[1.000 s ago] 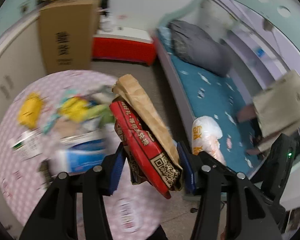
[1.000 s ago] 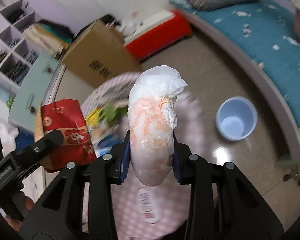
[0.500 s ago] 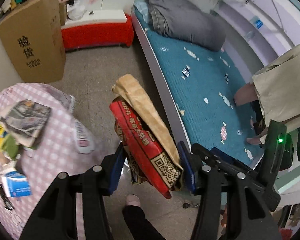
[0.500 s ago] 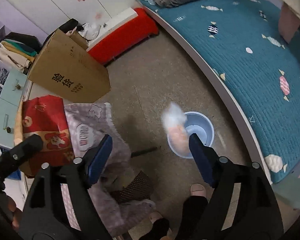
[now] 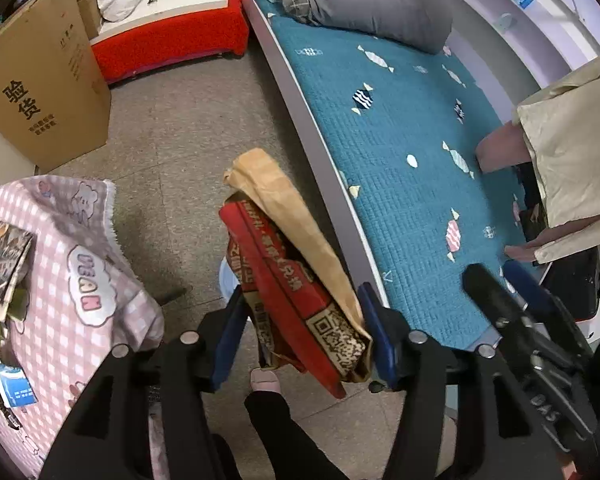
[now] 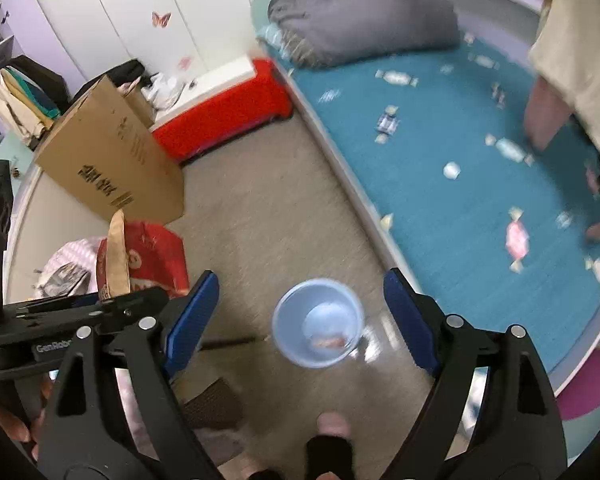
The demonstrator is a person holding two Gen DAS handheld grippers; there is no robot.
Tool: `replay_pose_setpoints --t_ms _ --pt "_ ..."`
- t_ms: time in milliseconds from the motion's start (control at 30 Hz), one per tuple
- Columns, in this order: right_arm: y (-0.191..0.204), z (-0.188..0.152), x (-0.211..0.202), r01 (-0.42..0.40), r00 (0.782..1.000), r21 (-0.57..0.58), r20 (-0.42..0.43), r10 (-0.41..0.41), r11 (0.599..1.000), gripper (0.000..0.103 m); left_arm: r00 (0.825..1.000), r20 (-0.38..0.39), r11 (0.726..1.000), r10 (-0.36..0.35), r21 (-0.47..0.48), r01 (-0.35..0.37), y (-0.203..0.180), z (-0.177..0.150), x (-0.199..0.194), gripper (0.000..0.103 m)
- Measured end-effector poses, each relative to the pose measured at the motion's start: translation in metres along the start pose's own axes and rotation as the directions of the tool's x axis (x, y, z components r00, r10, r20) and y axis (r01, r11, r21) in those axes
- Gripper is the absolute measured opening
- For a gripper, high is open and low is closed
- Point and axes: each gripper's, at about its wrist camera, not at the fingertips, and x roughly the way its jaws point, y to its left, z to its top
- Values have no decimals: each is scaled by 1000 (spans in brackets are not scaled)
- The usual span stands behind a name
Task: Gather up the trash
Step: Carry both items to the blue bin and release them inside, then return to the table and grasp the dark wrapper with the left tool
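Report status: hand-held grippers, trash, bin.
Right hand-held gripper open, empty, jaws just widened. Left hand-held gripper loosening around red paper bag, bag between pads. Blue bin on floor, nothing in the way.

bin (image 5: 225, 280): in the left view only a pale blue sliver shows at 9 o'clock of the red bag (image 5: 284, 292), the rest hidden behind it
bin contents (image 6: 328, 342): pinkish smear, too blurred to tell
bed (image 6: 440, 168): pattern smeared by blur
table (image 5: 60, 264): cut off at the left edge
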Motion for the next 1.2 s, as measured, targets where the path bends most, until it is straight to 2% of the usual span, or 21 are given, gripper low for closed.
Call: replay_pose_setpoints --t_ms 33,100,200,333,533,733,900,1067,1200 --pt "-3 4 -3 4 1000 1 12 -4 1000 84 1000 1 1000 -1 4 1 -4 3 0 59" --pt "-6 8 -6 1 1000 9 22 -2 1000 84 1000 -3 1000 2 12 -2 -8 7 1 73" --pt "-10 13 -14 -2 999 25 40 1 1000 84 1000 13 1000 12 5 -12 -9 11 -4 83" --pt "-4 16 -23 -15 999 24 51 14 1000 84 999 39 999 -3 -32 5 0 9 -19 83" --pt "33 11 -37 -65 996 -26 60 67 998 84 991 131 996 39 -83 -29 30 -11 -64 83" --pt "111 -7 -51 -155 986 -112 46 161 982 84 972 210 983 105 -170 -69 92 -58 -119 83" --pt "192 -42 -59 -223 973 -194 16 231 955 84 956 243 962 165 -252 -102 164 -110 -160 83" --pt "277 -93 -62 -280 959 -243 -38 279 929 84 950 235 931 207 -345 -118 244 -168 -190 83" --pt "328 -137 -60 -305 952 -267 -68 298 914 85 949 212 900 234 -417 -128 309 -219 -203 83"
